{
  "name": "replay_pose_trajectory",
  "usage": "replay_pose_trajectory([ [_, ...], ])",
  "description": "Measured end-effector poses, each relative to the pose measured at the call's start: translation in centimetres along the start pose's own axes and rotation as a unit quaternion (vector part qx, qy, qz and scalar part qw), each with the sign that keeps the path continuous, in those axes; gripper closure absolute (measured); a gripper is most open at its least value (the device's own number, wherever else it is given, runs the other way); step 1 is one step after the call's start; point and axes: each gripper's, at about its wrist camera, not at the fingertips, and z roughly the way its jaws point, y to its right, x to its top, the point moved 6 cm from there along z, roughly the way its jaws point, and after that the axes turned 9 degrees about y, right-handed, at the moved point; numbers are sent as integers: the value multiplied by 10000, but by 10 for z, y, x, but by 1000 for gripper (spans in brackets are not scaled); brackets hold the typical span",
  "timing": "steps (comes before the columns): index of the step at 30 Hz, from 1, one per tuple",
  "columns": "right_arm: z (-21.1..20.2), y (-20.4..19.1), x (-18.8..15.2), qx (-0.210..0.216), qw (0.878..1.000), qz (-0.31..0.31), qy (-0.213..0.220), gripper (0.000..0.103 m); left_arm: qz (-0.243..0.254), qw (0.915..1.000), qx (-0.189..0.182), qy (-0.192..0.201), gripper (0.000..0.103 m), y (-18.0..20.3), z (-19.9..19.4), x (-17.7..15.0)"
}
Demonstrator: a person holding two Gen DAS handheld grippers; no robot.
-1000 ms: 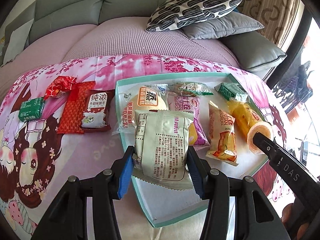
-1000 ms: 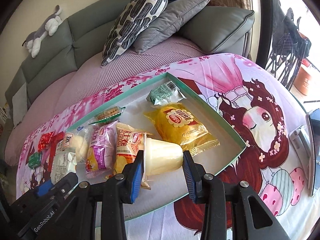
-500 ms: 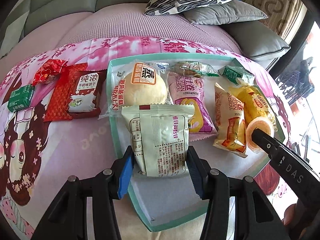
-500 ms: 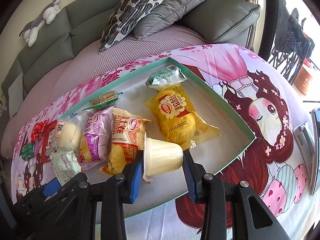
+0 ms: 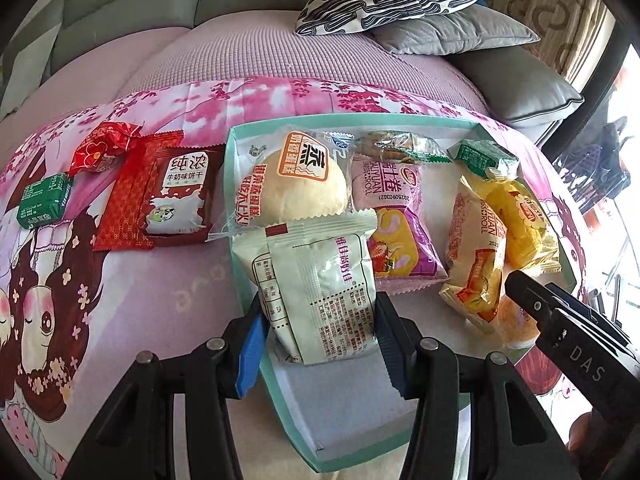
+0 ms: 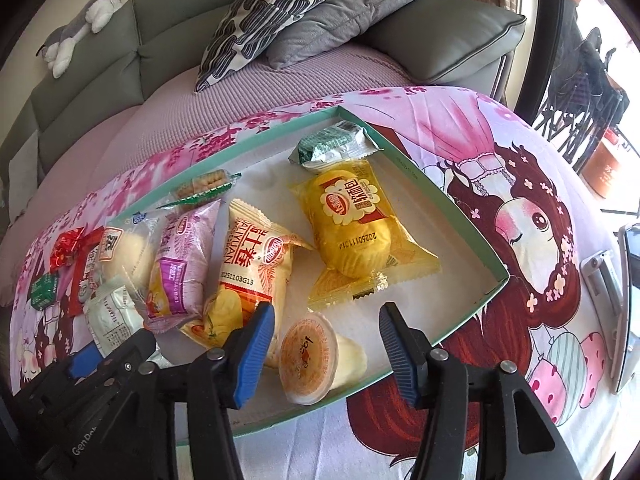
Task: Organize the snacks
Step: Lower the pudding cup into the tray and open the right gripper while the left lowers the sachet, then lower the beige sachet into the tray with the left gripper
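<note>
While the right gripper (image 6: 326, 350) is opening up, the jelly cup (image 6: 316, 362) lies on its side right between the two fingers, foil lid facing the camera, and neither pad is touching it anymore. It sits on the tray floor close to the near rim of the teal tray (image 6: 460, 224), long axis running roughly left to right across the gap, so my guess is that hand only has to back straight off.

The left gripper (image 5: 318, 334) is at a narrow-ish opening, clamped on the pale green packet (image 5: 320, 284). That packet stands tall, long axis pointing away from the gripper, with its lower end over the tray's near left corner and its top overlapping the round bun (image 5: 298, 178). So the left hand is the one with work left, and I'd say the free tray floor just in front of it is where the packet goes.

Count time. Already lying in the tray: one bun, one purple roll pack (image 5: 394, 216), one orange roll pack (image 5: 476, 248), one yellow cake pack (image 6: 352, 224), one green-edged cracker pack (image 6: 204, 184), one small green-and-silver packet (image 6: 332, 146), plus the cup.

Outside on the pink cloth (image 5: 160, 280): one brown biscuit pack (image 5: 182, 196) on a red packet (image 5: 128, 200), one red candy (image 5: 106, 148), one small green box (image 5: 42, 200).
</note>
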Motion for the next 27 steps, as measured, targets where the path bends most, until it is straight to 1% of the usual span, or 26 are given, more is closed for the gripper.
replay_pose_trajectory([
  [16, -1, -6, -1, 79, 9999, -135, -27, 42, -152, 9998, 92, 65, 49, -16, 1, 5],
  [19, -1, -6, -1, 83, 9998, -152, -25, 39, -90, 9999, 119, 52, 49, -14, 0, 4],
  [21, -2, -7, -1, 96, 9998, -152, -10, 36, -74, 9999, 109, 31, 49, -12, -1, 4],
  [24, -4, -8, 0, 115, 9998, -136, 34, 36, -80, 9999, 76, -18, 49, -9, -3, 4],
  [27, -9, -8, 2, 176, 9997, -80, 149, 36, -94, 9999, -42, 16, 49, -7, -9, 6],
])
